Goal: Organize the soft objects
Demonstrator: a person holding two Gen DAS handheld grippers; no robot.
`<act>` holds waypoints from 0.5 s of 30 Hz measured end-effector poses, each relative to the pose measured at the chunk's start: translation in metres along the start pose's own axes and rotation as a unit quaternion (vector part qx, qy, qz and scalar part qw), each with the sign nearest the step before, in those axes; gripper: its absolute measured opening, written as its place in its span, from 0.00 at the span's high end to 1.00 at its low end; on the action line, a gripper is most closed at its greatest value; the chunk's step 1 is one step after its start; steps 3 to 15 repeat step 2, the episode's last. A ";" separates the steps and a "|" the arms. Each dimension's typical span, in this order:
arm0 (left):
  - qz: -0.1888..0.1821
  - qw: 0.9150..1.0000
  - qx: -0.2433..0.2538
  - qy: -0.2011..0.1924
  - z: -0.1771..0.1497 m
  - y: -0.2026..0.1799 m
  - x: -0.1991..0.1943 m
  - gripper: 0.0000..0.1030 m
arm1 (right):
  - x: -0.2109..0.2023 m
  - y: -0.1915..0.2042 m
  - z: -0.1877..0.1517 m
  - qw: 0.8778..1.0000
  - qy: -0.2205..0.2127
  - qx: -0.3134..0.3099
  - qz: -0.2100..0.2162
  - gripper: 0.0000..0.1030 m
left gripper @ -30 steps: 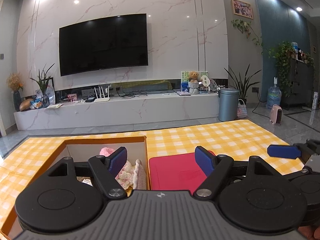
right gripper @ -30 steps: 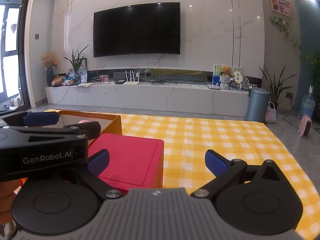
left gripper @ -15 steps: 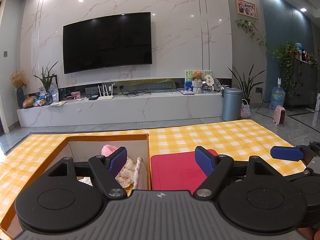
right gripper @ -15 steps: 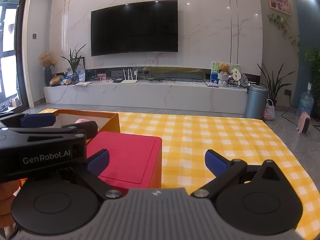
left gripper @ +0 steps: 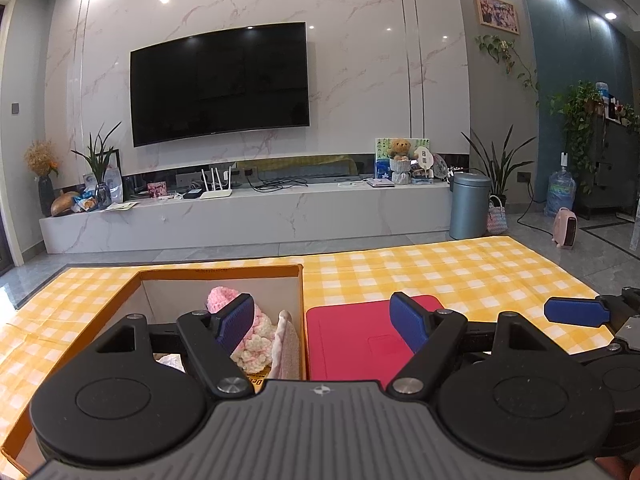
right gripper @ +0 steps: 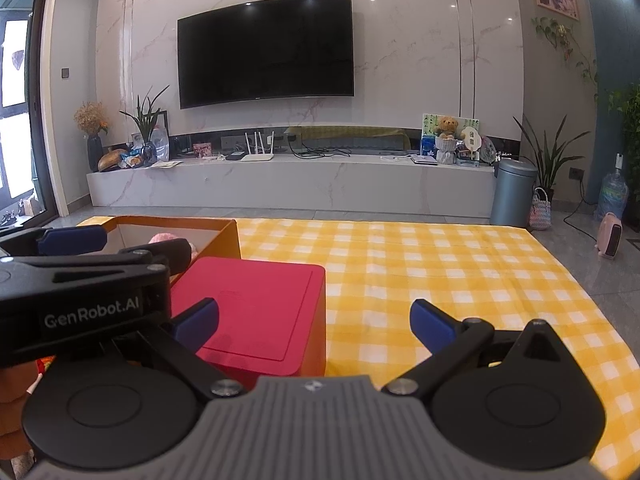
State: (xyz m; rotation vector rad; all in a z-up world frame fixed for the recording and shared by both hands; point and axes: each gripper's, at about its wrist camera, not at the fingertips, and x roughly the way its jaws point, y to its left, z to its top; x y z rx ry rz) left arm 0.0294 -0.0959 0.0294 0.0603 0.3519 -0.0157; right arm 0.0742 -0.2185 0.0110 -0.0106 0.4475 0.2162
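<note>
Honestly, both claws are hanging empty right now: the left claw point(left gripper: 322, 318) is sitting with its blue pads spread wide apart above the open orange box point(left gripper: 224, 270), and the right claw point(right gripper: 314, 320) is likewise gaping with nothing between its fingers, hovering over the near edge of the red box point(right gripper: 256, 300). The soft stuff is already lying inside the orange box: a pink and cream knitted piece point(left gripper: 250, 344) is slumping against the right wall, with a pale pink folded cloth point(left gripper: 286, 350) leaning just beside it. The checked yellow cloth point(right gripper: 440, 272) covering the bench is showing nothing else soft in either view, so my guess is the sorting is nearly wrapped up, or the next item is sitting out of frame. If the knit needs tidying, I'd be lowering the left claw straight down over its thick middle, not the fuzzy edge, and closing slowly, since yarn is going to squash and snag on the pads. Watch the box wall while doing it, and the other claw is crowding in close.
</note>
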 end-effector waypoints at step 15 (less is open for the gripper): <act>-0.001 1.000 -0.001 0.002 0.000 0.000 0.000 0.12 | 0.001 0.000 0.000 1.000 0.001 0.001 0.000 0.03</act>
